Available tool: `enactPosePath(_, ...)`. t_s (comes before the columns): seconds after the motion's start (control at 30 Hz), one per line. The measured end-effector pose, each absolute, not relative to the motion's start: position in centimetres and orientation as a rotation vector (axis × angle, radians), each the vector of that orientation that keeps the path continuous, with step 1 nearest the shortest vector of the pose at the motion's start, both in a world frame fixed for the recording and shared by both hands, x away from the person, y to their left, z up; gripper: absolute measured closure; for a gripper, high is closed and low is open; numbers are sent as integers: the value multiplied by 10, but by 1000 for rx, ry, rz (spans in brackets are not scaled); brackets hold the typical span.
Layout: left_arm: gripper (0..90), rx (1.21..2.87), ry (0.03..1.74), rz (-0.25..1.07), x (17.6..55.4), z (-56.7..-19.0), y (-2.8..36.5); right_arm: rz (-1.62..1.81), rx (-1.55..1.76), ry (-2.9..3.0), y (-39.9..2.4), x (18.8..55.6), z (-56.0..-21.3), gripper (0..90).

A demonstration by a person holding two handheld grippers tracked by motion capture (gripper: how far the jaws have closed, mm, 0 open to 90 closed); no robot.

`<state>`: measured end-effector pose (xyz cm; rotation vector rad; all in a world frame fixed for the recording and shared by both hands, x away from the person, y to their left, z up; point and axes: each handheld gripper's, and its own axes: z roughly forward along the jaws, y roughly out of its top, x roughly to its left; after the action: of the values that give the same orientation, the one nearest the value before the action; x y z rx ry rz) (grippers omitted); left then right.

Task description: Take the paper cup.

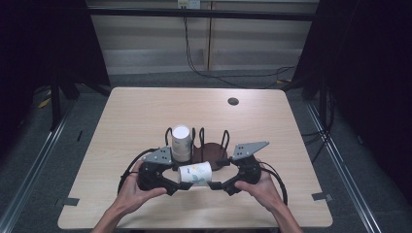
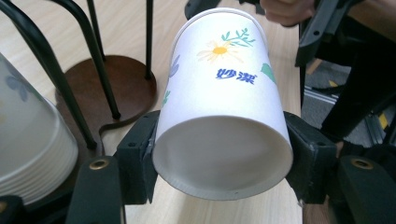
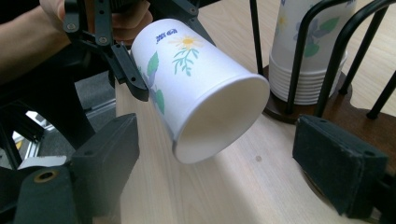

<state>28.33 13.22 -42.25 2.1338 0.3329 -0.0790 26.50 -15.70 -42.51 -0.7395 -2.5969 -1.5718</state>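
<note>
A white paper cup printed with flowers and blue lettering lies on its side just above the table, near the front. My left gripper is shut on it; in the left gripper view the two black pads press both sides of the cup at its near end. My right gripper faces it from the other side with jaws spread wide. In the right gripper view the cup's other end hangs between the pads without touching either.
A stack of the same cups stands in a black wire holder on a brown base just behind the grippers. The wooden table has a round cable hole at the back right. Cables lie on the floor beyond.
</note>
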Motion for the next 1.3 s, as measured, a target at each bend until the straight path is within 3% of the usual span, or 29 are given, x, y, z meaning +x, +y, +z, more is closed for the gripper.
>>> enactPosePath(1.07,369,2022,279,-105,279,-406,132,-1826,-704,-2387,-156,263,-423,134)
enactPosePath(1.3,369,2012,264,-132,278,-406,130,-1823,-669,-2368,-154,263,-424,183)
